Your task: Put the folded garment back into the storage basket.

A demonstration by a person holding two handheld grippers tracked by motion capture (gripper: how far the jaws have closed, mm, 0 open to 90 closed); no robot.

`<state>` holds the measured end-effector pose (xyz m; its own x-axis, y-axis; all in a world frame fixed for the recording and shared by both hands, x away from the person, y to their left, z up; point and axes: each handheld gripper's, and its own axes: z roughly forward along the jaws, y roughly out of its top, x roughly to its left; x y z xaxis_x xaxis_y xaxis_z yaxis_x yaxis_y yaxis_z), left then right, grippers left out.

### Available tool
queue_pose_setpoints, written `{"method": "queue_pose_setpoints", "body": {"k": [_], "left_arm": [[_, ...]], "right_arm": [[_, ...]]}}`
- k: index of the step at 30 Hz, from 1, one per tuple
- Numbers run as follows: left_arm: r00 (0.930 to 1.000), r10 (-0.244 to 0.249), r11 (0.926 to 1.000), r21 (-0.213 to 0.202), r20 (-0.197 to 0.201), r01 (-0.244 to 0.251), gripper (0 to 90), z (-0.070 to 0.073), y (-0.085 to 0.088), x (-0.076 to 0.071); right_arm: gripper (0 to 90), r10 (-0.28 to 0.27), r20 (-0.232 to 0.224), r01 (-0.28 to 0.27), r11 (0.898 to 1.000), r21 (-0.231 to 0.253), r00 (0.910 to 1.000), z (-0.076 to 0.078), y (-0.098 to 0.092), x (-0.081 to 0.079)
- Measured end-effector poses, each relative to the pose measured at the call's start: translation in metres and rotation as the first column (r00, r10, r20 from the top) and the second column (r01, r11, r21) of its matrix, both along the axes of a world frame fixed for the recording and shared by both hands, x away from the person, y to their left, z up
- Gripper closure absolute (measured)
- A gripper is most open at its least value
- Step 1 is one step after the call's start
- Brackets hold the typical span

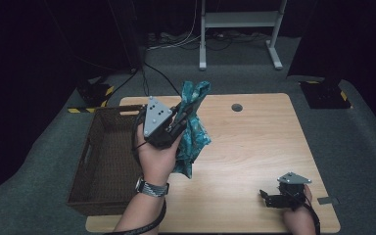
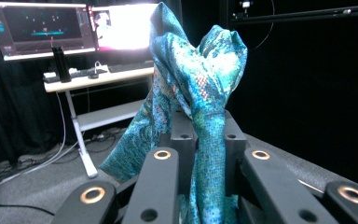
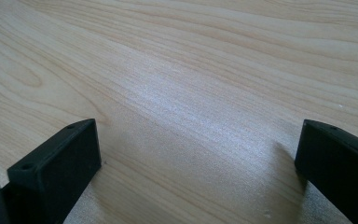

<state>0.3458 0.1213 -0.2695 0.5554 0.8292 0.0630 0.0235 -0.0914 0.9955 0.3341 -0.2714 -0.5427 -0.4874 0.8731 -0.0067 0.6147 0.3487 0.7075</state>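
Note:
A teal patterned cloth (image 1: 192,125) hangs in the air over the table's left part, with my left gripper (image 1: 178,120) shut on it. In the left gripper view the cloth (image 2: 200,79) is bunched between the two black jaws and rises above them, and my left gripper (image 2: 205,135) pinches its twisted middle. My right gripper (image 1: 270,198) rests low on the wooden table (image 1: 254,142) at the front right. In the right gripper view its jaws stand wide apart over bare wood, and my right gripper (image 3: 198,149) is open with nothing between them.
A dark woven basket (image 1: 108,161) stands at the table's left edge, beside my left hand. A small round hole (image 1: 236,107) sits near the table's far edge. A white desk frame (image 1: 237,29) stands on the floor behind.

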Motion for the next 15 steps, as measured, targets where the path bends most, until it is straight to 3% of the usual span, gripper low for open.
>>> {"method": "queue_pose_setpoints", "body": {"k": [3, 6, 11, 15], "left_arm": [[0.9995, -0.002, 1.0000, -0.007, 0.031, 0.003, 80.9, 0.008, 0.006, -0.004], [0.9990, -0.010, 0.9993, -0.035, 0.043, 0.011, 80.9, 0.013, 0.013, -0.006], [0.9977, -0.006, 0.9991, -0.042, 0.068, 0.009, 80.9, 0.021, 0.026, -0.010], [0.9983, 0.001, 0.9984, -0.056, 0.059, 0.002, 80.9, 0.020, 0.041, -0.011]], "right_arm": [[0.2, 0.003, 0.000, -0.003, 1.000, 0.000, 1.0000, 0.000, 0.000, 0.001], [0.2, 0.001, -0.001, -0.001, 1.000, 0.001, 1.0000, 0.000, 0.000, 0.001], [0.2, 0.001, -0.001, -0.001, 1.000, 0.001, 1.0000, 0.000, 0.000, 0.001], [0.2, 0.001, 0.001, -0.001, 1.000, 0.000, 1.0000, 0.000, 0.000, 0.001]]}}
